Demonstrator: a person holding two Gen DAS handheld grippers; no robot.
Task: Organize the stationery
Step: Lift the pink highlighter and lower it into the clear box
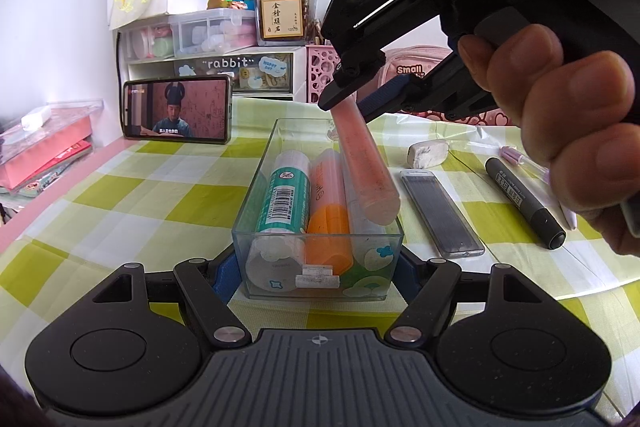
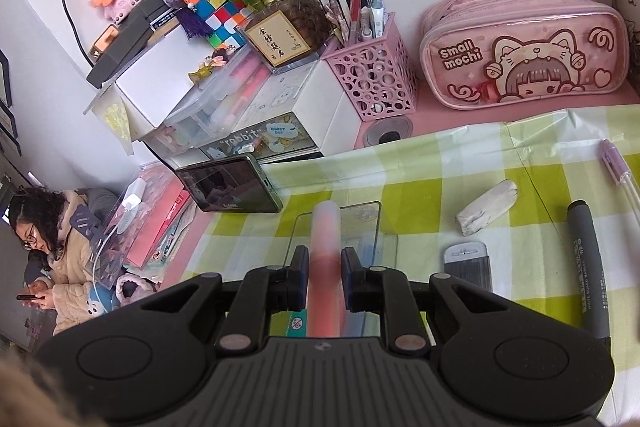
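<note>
Right tongs (image 2: 325, 277) clamp pink tube (image 1: 366, 167); over clear box (image 1: 256, 187).

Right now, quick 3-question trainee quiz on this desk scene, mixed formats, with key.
1. True or false: the right gripper is shut on the pink tube.
2. What does the left gripper clamp? A) the clear box B) the black marker C) the eraser
3. Fill in: the lower end of the pink tube hangs over the ___ side of the clear box, as the left wrist view shows it.

Key
1. True: its pads press on the tube from both sides.
2. A: the pads sit against the near end of the box, one on each side.
3. Right: above the pens already lying inside.
</note>
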